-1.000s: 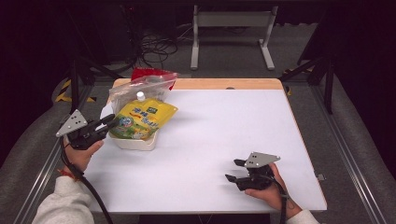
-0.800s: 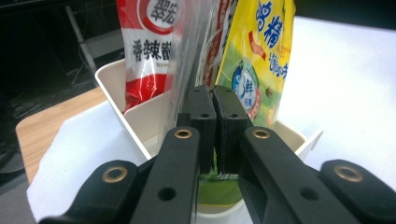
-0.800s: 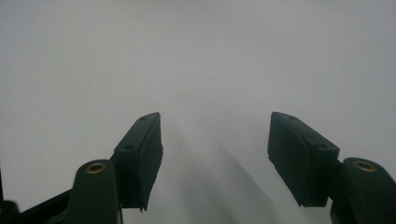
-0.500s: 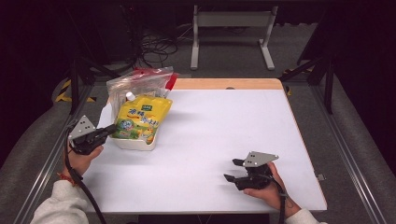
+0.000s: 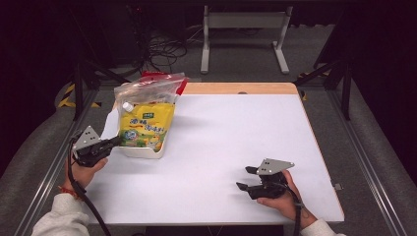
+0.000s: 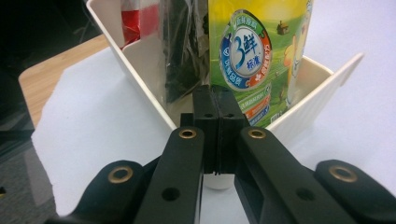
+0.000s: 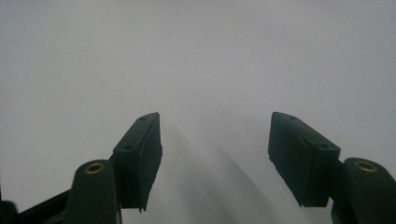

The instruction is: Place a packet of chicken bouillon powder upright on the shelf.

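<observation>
So we're holding the left gripper (image 5: 114, 142) at the near-left corner of the white tray (image 5: 142, 151), and its fingers (image 6: 205, 116) are pressing tight together right at the tray's rim. They've just been closing, and from the left gripper view it looks like they're pinching the tray wall at that corner, though the rim itself is hiding behind the fingers, so we can't say for sure. The tray is sitting on the left side of the bench (image 5: 226, 147), toward the far edge. Inside it, a yellow pouch (image 5: 146, 127) with a white cap is standing up and leaning a bit, and a clear bag (image 5: 147, 89) with something red in it is standing just behind it on the far side.

Over on the near right, we're resting the right gripper (image 5: 244, 178) on the bare bench, well apart from the tray. Its fingers (image 7: 140, 156) are spreading wide with nothing between them, just white bench surface ahead in the right gripper view.
</observation>
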The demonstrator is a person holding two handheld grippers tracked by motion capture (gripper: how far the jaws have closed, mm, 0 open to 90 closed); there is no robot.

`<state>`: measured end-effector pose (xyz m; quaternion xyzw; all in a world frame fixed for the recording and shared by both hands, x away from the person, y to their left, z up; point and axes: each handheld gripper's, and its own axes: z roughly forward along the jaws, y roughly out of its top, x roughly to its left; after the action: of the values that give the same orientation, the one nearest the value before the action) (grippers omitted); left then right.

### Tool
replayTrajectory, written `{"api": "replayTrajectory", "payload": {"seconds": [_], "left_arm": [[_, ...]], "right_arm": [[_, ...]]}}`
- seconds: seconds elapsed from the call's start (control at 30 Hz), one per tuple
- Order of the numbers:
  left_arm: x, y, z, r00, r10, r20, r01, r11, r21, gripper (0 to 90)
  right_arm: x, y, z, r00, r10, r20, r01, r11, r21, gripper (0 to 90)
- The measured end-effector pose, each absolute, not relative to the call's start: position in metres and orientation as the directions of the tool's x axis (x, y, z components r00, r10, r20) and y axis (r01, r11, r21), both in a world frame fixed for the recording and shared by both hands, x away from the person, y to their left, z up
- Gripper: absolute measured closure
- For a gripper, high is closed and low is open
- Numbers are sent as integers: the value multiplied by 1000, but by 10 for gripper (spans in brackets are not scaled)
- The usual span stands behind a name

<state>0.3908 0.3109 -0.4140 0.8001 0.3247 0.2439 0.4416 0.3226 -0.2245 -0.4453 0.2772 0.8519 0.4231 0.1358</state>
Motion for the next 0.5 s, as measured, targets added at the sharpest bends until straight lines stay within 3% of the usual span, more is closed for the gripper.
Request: {"api": "replayTrajectory", "payload": {"seconds": [0.23, 0.27, 0.37, 0.5], "left_arm": [[390, 314, -412, 664, 746, 51, 290, -320, 902, 809], [390, 313, -410, 653, 755, 58, 284, -315, 905, 723], [391, 309, -407, 666, 745, 44, 267, -293, 918, 714], [397, 298, -407, 663, 748, 24, 285, -281, 916, 558]], "right_arm": [[322, -227, -443, -806, 591, 0, 354, 482, 802, 341], [322, -228, -443, -807, 591, -1, 352, 482, 802, 341], [321, -228, -442, -805, 593, -2, 352, 480, 804, 340], [321, -228, -443, -804, 594, 1, 355, 479, 803, 341]]}}
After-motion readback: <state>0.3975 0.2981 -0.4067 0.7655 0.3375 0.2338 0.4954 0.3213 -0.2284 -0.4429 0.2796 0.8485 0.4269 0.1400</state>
